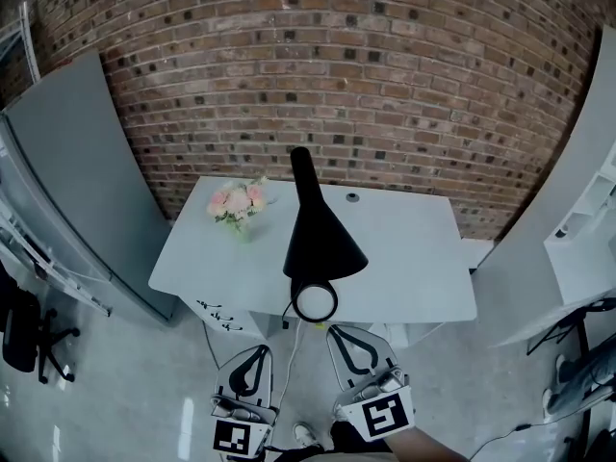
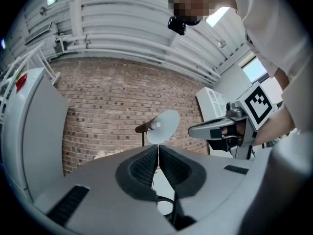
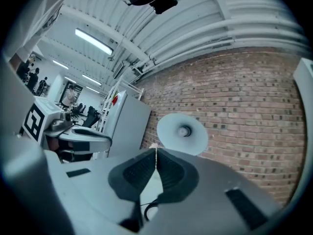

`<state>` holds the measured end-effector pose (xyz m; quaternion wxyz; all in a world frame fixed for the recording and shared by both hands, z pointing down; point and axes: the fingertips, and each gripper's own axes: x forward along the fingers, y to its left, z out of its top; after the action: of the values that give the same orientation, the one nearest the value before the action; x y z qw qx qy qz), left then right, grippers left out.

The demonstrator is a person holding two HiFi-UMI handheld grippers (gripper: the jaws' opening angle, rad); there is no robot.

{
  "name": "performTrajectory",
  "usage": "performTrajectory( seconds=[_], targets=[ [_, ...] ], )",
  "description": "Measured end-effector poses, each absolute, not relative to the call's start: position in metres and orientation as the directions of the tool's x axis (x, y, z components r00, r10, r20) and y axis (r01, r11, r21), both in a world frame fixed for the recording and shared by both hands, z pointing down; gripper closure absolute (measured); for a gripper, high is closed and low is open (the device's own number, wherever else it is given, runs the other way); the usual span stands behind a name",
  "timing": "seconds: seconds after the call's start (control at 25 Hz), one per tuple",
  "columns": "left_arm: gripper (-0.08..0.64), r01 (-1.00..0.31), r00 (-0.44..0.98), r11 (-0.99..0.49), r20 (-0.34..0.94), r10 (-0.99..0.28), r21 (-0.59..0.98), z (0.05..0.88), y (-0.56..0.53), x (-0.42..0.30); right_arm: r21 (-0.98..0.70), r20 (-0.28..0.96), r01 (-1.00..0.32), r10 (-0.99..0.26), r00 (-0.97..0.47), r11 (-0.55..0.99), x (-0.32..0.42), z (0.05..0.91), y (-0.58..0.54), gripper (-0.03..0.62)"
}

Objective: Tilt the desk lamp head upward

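My left tool (image 1: 258, 350) and right tool (image 1: 336, 331) sit closed and empty, near the tabletop (image 1: 414, 258) edge. The lamp head (image 1: 322, 243) faces them.

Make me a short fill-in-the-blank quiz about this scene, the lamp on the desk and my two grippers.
1. The desk lamp stands on a white desk in front of a ____ wall.
2. In the head view, the pink flowers sit on the lamp's ____ side.
3. The jaws of the left gripper and the right gripper are both ____, with nothing between them.

Missing words: brick; left; shut
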<state>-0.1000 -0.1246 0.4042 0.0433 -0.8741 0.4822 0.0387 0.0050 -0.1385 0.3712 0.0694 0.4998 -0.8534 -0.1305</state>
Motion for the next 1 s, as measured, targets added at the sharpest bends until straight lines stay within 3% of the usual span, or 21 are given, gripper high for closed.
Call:
performTrajectory(
  seconds=[0.52, 0.72, 1.0],
  targets=[
    [0.546, -0.863, 0.493, -0.504, -0.171, -0.853, 0.029, 0.388, -0.1, -0.099, 0.125, -0.031, -0.897, -0.902, -0.431, 0.425, 0.04, 0.366, -0.103, 0.574],
    [0.552, -0.865, 0.481, -0.499, -0.212, -0.851, 0.041, 0.416, -0.091, -0.095, 0.135, -0.03, -0.89, -0.896, -0.443, 0.435, 0.058, 0.365, -0.104, 0.574],
    [0.552, -0.906, 0.411, -0.423, -0.215, -0.886, 0.012, 0.386, -0.09, -0.095, 0.147, -0.029, -0.895, -0.902, -0.43, 0.422, 0.079, 0.367, -0.115, 0.574]
  ],
)
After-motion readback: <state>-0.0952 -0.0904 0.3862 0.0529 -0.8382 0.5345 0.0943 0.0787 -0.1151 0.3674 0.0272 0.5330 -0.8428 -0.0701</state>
